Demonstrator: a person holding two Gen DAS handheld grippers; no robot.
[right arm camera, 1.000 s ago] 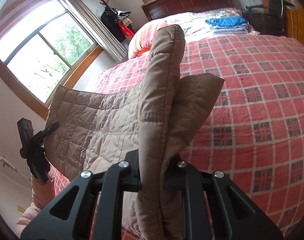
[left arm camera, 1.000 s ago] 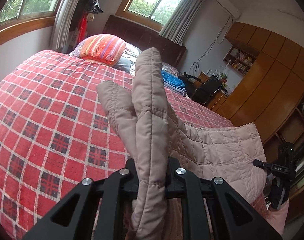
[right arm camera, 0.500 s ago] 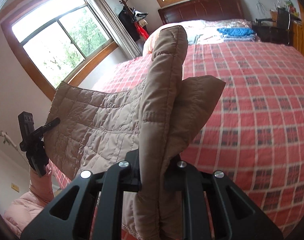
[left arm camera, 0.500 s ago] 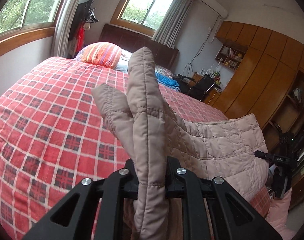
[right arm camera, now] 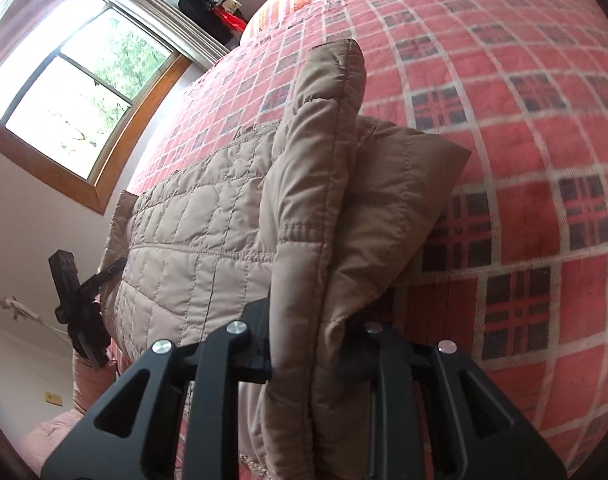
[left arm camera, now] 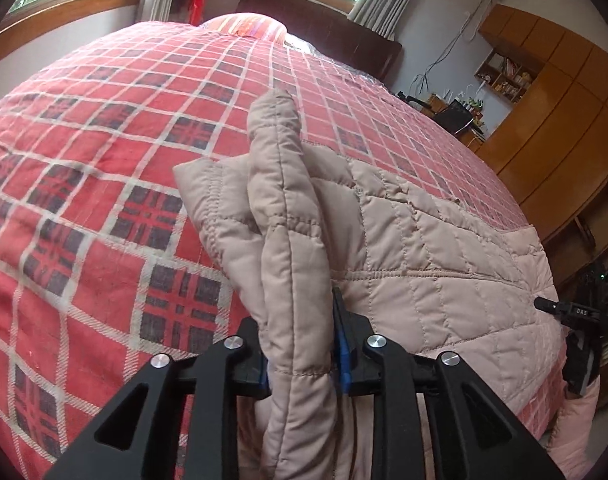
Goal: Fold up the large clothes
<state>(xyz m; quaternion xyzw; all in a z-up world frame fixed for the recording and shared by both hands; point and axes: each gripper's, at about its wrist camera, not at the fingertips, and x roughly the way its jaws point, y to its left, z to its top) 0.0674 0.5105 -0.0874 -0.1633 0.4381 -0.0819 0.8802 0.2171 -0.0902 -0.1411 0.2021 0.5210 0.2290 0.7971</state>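
A beige quilted jacket [left arm camera: 424, 264] lies spread over the near end of a bed with a red plaid cover [left arm camera: 103, 140]. My left gripper [left arm camera: 301, 356] is shut on a bunched corner of the jacket that stands up between its jaws. In the right wrist view the same jacket [right arm camera: 191, 240] stretches to the left, and my right gripper [right arm camera: 308, 344] is shut on its other corner, a thick fold rising over the plaid cover [right arm camera: 524, 160]. Each view shows the other gripper small at the far edge of the jacket: the right gripper [left arm camera: 580, 328] and the left gripper [right arm camera: 77, 304].
A striped orange pillow [left arm camera: 251, 26] and a dark wooden headboard [left arm camera: 324, 28] sit at the bed's far end. Wooden wardrobes [left arm camera: 552, 120] line the right wall. Windows [right arm camera: 71, 92] run along the left wall. A pink garment [right arm camera: 63, 420] hangs off the bed's near edge.
Both grippers have dropped forward and down toward the bed, carrying the jacket's corners. The jacket, held up a moment ago, now lies lower across the plaid cover.
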